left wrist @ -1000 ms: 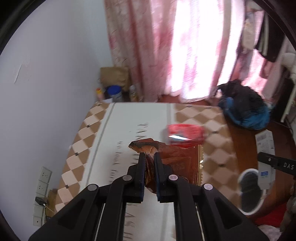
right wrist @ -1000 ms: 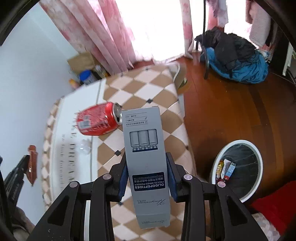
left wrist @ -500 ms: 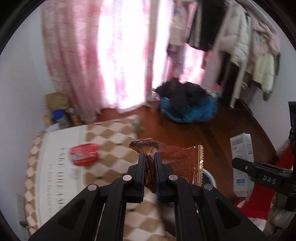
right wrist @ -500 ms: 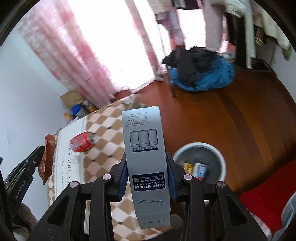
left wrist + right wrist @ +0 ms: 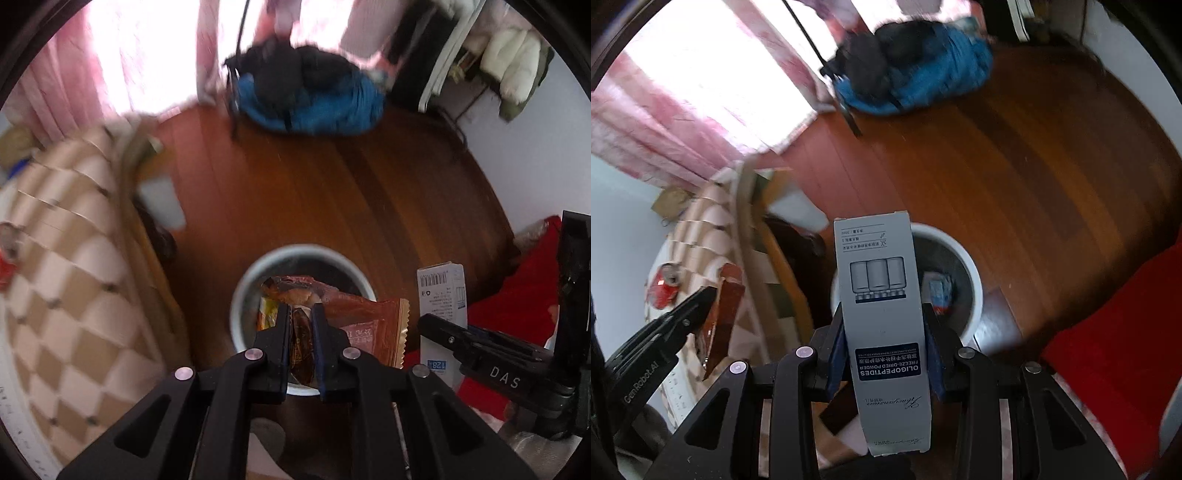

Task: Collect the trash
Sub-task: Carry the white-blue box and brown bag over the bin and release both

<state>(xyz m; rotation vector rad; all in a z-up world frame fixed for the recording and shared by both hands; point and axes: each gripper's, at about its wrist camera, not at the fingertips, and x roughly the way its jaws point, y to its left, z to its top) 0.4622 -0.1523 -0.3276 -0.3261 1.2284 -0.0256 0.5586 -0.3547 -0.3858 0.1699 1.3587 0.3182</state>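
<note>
Left gripper (image 5: 301, 314): black two-finger tool, pointing steeply down. Its jaws are just beginning to part, with a brown snack wrapper (image 5: 354, 325) between them; the pads are close on its crumpled middle. The wrapper hangs above the open mouth of the trash bin (image 5: 240, 295).

Right gripper (image 5: 884, 332): black two-finger tool with blue pads, also aimed downward, clamped on the two long sides of a grey carton (image 5: 882, 321). The carton stands upright in the grip, printed face toward the camera, its far end overlapping the rim of the bin in the right wrist view. In the left wrist view the same carton appears to the right of the bin, beside the wrapper.

Trash bin: round, pale rim, dark lining, standing on the wooden floor (image 5: 332, 192). It already holds a yellow packet (image 5: 267, 314) and a small blue-and-red packet (image 5: 940, 291).

Table (image 5: 66, 295): checked brown-and-cream cloth, to the left of the bin. A red can (image 5: 663, 288) lies on it, on its side, well apart from both tools.

Far side: a blue-and-black bundle (image 5: 314, 99) on the floor, pink curtains (image 5: 683, 110) at a bright window.
</note>
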